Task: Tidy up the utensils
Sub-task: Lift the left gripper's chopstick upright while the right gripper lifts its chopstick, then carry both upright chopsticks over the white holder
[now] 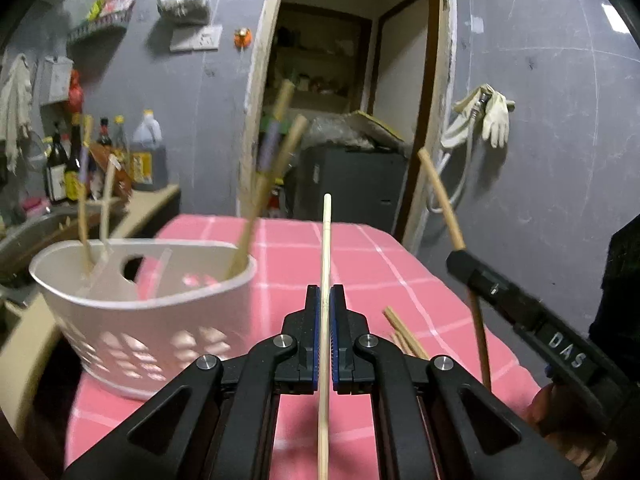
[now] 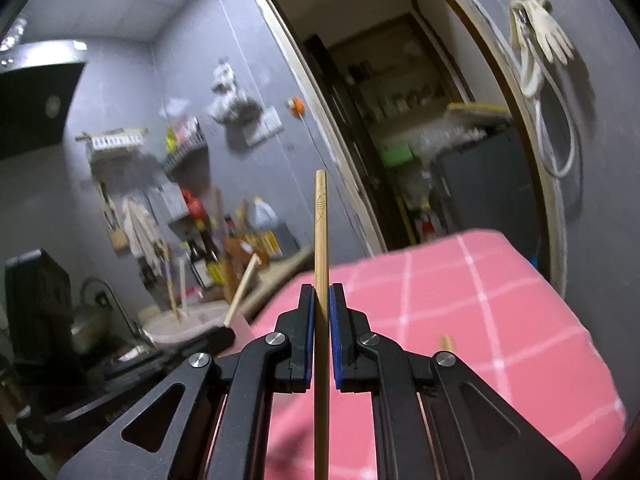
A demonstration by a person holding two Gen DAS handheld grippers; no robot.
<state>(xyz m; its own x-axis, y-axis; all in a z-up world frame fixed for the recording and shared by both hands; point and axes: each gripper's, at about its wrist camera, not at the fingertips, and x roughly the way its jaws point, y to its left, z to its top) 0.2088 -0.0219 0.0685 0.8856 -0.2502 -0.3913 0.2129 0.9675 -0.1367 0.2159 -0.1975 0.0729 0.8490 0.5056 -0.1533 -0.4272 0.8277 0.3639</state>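
A: The fingers (image 1: 313, 320) of the left gripper (image 1: 325, 300) are seen clamped on a pale chopstick (image 1: 327, 248), which runs straight up between the blue pads. How is the right gripper (image 2: 320, 300) found?

B: Its jaws are likewise closed on a darker bamboo chopstick (image 2: 321, 232), on which a small fish mark is engraved near the top. In the left wrist view the same stick (image 1: 444, 200) is seen rising from the right gripper's (image 1: 460, 258) black tip.

A: What is placed around them?

B: A white perforated caddy (image 1: 152, 312) is set on the pink checked tablecloth (image 1: 360, 272), left of the left gripper. Several chopsticks (image 1: 272, 184) are stood in it, leaning outward past its rim. More loose chopsticks (image 1: 404, 332) are laid on the cloth just right of the left gripper's fingers.

A: Is anything found in the way?

B: The leaning sticks are crossed over the caddy's near right rim. A counter with sauce bottles (image 1: 72, 164) is seen beyond the caddy, and rubber gloves (image 1: 494, 116) are hung on the grey wall beside an open doorway (image 1: 340, 80).

A: And free space?

B: Bare cloth is left ahead of both grippers up to the table's far edge. The caddy's middle is left open.
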